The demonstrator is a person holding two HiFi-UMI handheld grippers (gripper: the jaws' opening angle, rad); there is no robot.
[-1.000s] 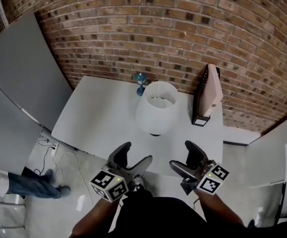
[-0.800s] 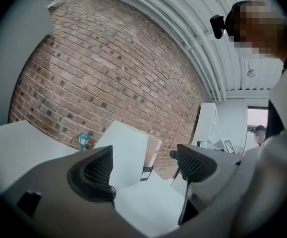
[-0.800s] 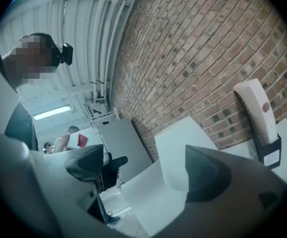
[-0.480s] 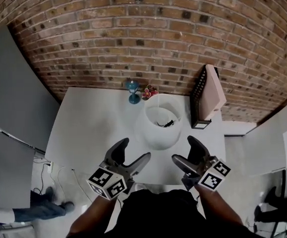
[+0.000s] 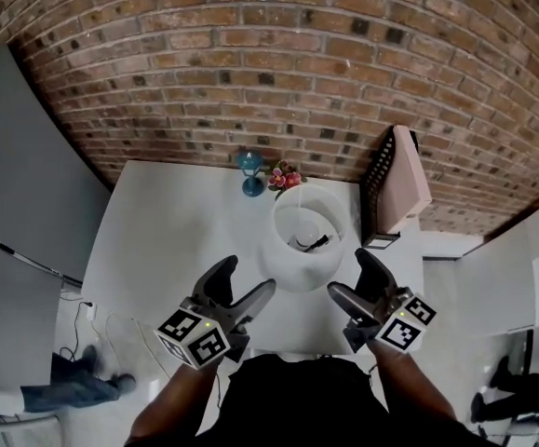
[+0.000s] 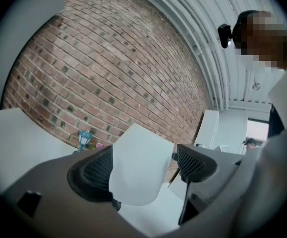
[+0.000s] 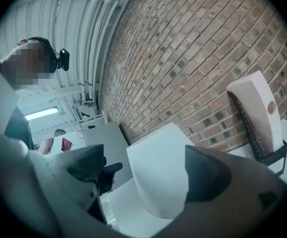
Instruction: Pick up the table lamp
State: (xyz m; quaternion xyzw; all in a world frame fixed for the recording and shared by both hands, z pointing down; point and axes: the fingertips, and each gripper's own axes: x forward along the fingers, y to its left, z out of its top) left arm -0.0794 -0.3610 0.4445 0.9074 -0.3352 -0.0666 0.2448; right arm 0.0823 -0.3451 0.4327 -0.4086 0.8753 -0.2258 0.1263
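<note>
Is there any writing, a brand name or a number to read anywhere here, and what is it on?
No readable text anywhere.
Marker cube on the left gripper: black-and-white square patterns, no letters.
Marker cube on the right gripper: the same, no letters.
Pinkish upright box: one small round mark, too small to read.
Table lamp: plain white shade, no label showing.

Lamp base mostly behind shade [image 5: 293, 270]

even, soft daylight fills every view, with faint shadows on the white table [image 5: 176, 240]. strong fisheye bends the brick wall [image 5: 278, 73] into arcs, and both gripper views darken at their round edges. near jaws look blurred.
</note>
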